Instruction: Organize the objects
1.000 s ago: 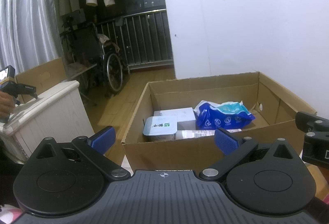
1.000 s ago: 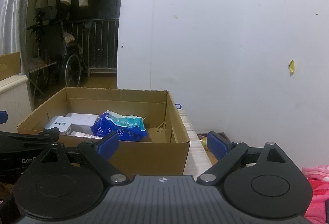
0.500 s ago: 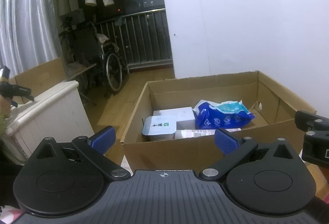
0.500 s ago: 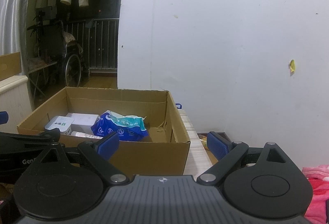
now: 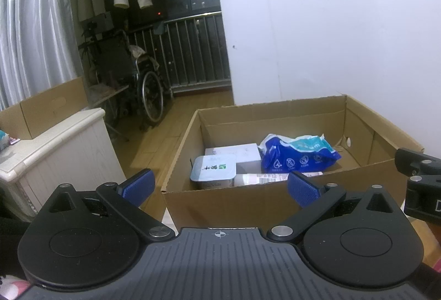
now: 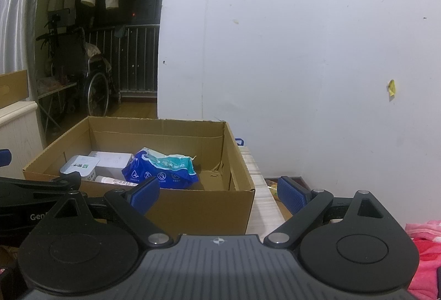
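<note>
The cardboard box's (image 5: 248,206) near wall hides the lower part of the white tube (image 5: 273,177) lying beside the blue wipes pack (image 5: 297,156) inside it, while the left tool (image 5: 220,185) and right tool (image 6: 219,194) hover level before it, both spread wide and empty.

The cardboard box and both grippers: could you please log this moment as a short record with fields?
container: cardboard box, open top
contents: blue pack, white box, lidded tub, labelled tube
left gripper: open, empty, short of the box
right gripper: open, empty
beside box: pale cabinet
</note>
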The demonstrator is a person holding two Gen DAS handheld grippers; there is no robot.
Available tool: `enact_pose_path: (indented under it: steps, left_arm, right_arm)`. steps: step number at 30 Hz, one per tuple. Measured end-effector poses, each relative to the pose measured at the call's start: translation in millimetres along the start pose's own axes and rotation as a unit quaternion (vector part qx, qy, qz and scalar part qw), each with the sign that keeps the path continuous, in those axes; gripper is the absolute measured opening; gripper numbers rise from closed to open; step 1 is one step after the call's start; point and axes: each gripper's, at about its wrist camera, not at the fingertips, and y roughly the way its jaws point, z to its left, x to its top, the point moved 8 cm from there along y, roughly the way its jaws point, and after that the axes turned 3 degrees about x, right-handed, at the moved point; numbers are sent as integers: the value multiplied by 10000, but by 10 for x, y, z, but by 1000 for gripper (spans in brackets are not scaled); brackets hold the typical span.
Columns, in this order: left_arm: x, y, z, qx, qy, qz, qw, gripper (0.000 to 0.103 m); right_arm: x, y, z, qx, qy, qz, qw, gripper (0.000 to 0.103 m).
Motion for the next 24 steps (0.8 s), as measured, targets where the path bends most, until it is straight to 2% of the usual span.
enact_pose_path:
  steps: [24]
  left_arm:
    - [6,1,-4,0,-3,-1,10000,103]
  right_arm:
    - [2,9,-27,6,50,3,10000,95]
